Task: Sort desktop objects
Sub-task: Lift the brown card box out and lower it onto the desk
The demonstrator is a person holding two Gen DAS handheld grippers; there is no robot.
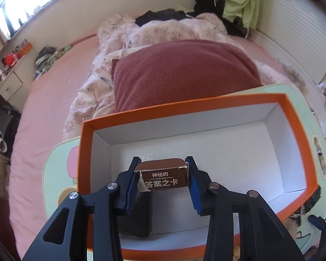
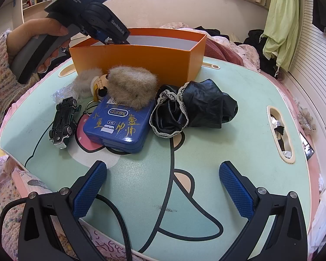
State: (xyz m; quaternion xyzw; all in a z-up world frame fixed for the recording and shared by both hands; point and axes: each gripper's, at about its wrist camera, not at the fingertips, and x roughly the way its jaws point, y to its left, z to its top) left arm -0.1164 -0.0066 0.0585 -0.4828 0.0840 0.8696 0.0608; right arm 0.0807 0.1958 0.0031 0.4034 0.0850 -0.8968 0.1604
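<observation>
In the left wrist view, the left claw [image 1: 163, 174] sits low in the centre of the frame, its two blue-padded fingers [image 1: 193, 180] clamped on the short ends of a small brown card box [image 1: 163, 176] printed with white Chinese characters. The card box hangs inside the orange box [image 1: 206, 102], over its white floor; a dark object [image 1: 137, 215] lies on that floor under the left finger, at the lower left of the interior. The orange box stands on a mint-green desk [image 1: 54, 174] with a cartoon print, and behind it, in the upper half of the frame, a dark red pillow [image 1: 184, 71] and a floral quilt [image 1: 123, 43] lie on the pink bed [image 1: 60, 76]. In the right wrist view, the right claw [image 2: 163, 180] is spread wide at the bottom of the frame, holding nothing, above the bare desk [image 2: 239, 148]. Across the middle of the frame, in front of the orange box [image 2: 152, 58], lie a dark toy car [image 2: 63, 124], a blue tin [image 2: 117, 126] with a tuft of tan fur [image 2: 130, 87] resting on its far edge, and a crumpled black cloth [image 2: 197, 106] trimmed with white lace. At the upper left, a hand [image 2: 37, 41] holds the left gripper [image 2: 93, 15], whose tip dips into the orange box.
</observation>
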